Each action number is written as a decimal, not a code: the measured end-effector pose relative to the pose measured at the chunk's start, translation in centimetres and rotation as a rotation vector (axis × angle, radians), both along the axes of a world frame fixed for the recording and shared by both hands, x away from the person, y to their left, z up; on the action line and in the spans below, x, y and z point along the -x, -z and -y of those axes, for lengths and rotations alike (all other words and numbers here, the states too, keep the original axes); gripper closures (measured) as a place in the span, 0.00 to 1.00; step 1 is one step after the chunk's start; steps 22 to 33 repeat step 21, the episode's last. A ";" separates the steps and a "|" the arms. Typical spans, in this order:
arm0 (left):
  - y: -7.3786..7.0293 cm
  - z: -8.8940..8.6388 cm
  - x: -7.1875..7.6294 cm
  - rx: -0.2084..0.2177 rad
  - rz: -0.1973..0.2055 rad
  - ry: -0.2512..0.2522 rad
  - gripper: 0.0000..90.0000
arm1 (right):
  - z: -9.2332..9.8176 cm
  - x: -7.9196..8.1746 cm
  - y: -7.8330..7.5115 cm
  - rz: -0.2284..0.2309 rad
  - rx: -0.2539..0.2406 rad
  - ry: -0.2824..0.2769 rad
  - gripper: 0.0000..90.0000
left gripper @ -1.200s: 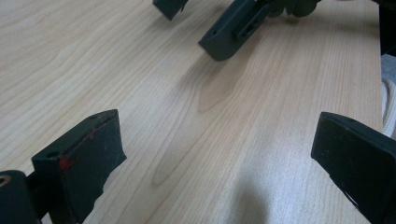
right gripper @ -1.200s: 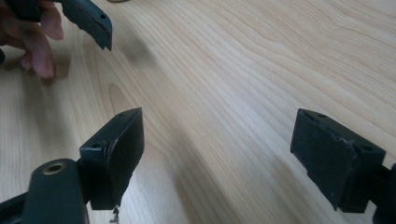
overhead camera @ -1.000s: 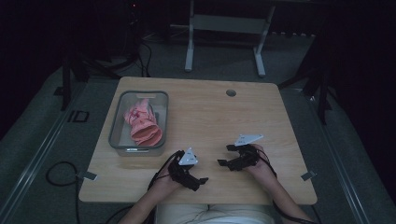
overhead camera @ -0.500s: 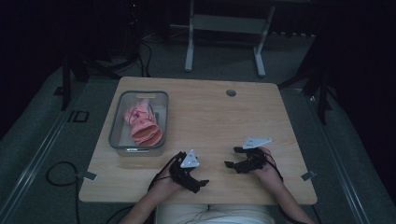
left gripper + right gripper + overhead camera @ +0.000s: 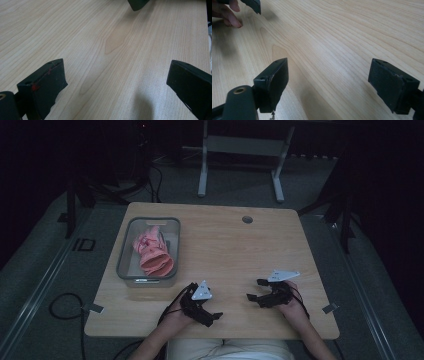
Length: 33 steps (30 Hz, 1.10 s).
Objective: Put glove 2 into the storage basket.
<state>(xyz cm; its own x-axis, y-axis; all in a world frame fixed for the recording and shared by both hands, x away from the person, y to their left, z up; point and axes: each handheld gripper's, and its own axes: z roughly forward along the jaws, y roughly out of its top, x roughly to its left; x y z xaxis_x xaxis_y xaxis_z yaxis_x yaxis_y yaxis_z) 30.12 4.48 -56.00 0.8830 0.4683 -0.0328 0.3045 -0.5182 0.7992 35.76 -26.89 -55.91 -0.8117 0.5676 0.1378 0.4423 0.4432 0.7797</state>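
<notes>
So the pink cloth (image 5: 151,252) sits in the bin (image 5: 124,251) at left; both grippers (left gripper (image 5: 212,316), right gripper (image 5: 254,290)) are wide open, holding nothing.

Pink cloth (image 5: 151,252); grey bin (image 5: 125,251); light wood-grain table (image 5: 225,250); black gripper fingers (image 5: 43,85).

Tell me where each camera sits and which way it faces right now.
High view: above the person's side, looking forward and down on the table, grey bin, both hands.
Left gripper view: on the left gripper, facing bare wood; own jaws wide apart.
Right gripper view: on the right gripper, likewise.
Shared: each gripper view catches the other gripper's jaw tip.
</notes>
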 end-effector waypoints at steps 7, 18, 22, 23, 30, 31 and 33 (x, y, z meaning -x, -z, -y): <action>0.0 -0.2 0.0 0.007 0.001 0.001 0.02 | 0.0 0.1 0.0 0.012 0.000 0.002 0.18; 0.0 -0.2 0.0 0.006 0.000 0.002 0.02 | 0.0 0.0 0.0 0.019 0.007 0.008 0.18; 0.0 -0.2 0.0 0.005 0.001 0.004 0.02 | 0.0 0.0 0.0 0.022 0.009 0.006 0.19; 0.0 -0.2 0.0 0.005 0.001 0.004 0.02 | 0.0 0.0 0.0 0.022 0.009 0.006 0.19; 0.0 -0.2 0.0 0.005 0.001 0.004 0.02 | 0.0 0.0 0.0 0.022 0.009 0.006 0.19; 0.0 -0.2 0.0 0.005 0.001 0.004 0.02 | 0.0 0.0 0.0 0.022 0.009 0.006 0.19; 0.0 -0.2 0.0 0.005 0.001 0.004 0.02 | 0.0 0.0 0.0 0.022 0.009 0.006 0.19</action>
